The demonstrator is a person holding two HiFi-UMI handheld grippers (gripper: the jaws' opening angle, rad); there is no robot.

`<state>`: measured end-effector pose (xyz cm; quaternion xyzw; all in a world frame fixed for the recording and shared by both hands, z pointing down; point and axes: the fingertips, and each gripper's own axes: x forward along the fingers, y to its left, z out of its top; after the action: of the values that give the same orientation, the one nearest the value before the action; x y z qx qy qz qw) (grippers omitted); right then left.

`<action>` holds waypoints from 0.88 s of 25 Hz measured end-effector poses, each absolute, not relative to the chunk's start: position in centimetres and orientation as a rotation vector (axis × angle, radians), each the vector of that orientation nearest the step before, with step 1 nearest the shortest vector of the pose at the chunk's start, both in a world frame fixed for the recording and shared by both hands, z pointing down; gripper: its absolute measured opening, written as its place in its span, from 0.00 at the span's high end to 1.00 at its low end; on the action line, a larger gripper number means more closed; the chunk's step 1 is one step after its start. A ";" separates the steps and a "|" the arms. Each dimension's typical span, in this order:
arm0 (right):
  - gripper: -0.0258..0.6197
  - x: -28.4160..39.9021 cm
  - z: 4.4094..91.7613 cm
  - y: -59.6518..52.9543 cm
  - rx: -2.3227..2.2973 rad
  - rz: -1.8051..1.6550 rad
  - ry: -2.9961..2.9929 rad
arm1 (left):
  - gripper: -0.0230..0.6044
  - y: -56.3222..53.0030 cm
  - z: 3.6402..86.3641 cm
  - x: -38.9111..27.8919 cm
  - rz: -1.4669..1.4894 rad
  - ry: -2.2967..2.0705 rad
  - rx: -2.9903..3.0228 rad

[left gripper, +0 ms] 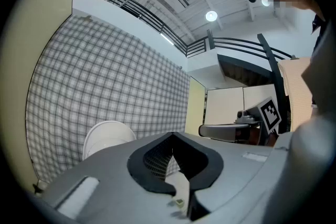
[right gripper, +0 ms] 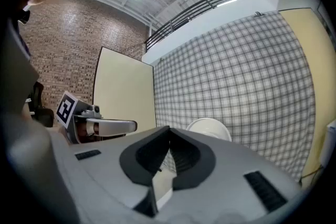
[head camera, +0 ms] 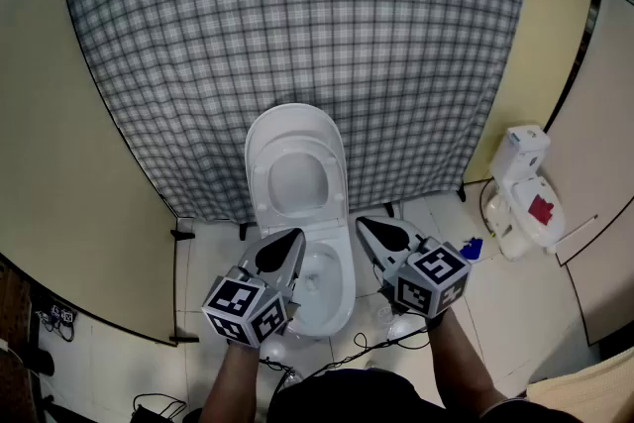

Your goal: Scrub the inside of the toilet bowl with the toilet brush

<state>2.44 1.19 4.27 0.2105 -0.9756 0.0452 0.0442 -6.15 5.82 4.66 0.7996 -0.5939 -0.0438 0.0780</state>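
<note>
A white toilet stands in the middle of the head view with its lid [head camera: 296, 175] raised and its bowl [head camera: 328, 284] open just in front of me. My left gripper [head camera: 294, 236] hangs over the bowl's left rim, jaws together, holding nothing. To the right of the bowl my right gripper [head camera: 363, 222] is also shut and empty. Both point level toward the checked backdrop. The left gripper view shows its closed jaws [left gripper: 172, 135], the lid [left gripper: 107, 137] and the other gripper [left gripper: 231, 131]. The right gripper view shows its own closed jaws [right gripper: 169, 128] and the lid [right gripper: 210, 127]. I see no toilet brush in either gripper.
A grey checked cloth [head camera: 297, 25] hangs behind the toilet, with beige panels on the left [head camera: 59, 173] and right [head camera: 550, 35]. A white container with a red patch [head camera: 525, 198] and a small blue object [head camera: 472, 249] sit on the tiled floor at right. Black cables [head camera: 369, 343] lie near my feet.
</note>
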 end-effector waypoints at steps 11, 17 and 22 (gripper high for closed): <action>0.94 7.5 11.4 -2.0 0.747 0.323 -2.819 | 0.97 2.8 12.2 -2.8 -0.010 -1.665 2.334; 0.93 11.2 17.5 -3.0 0.789 0.435 -2.672 | 0.97 2.0 17.9 0.1 0.045 -1.572 2.281; 0.93 15.1 23.2 -4.2 0.837 0.507 -2.529 | 0.97 1.7 22.8 3.0 0.078 -1.492 2.252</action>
<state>15.05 -4.18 23.24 0.3017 -0.9112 0.1828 0.2130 3.04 1.66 22.82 0.8133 -0.5388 0.0283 0.2177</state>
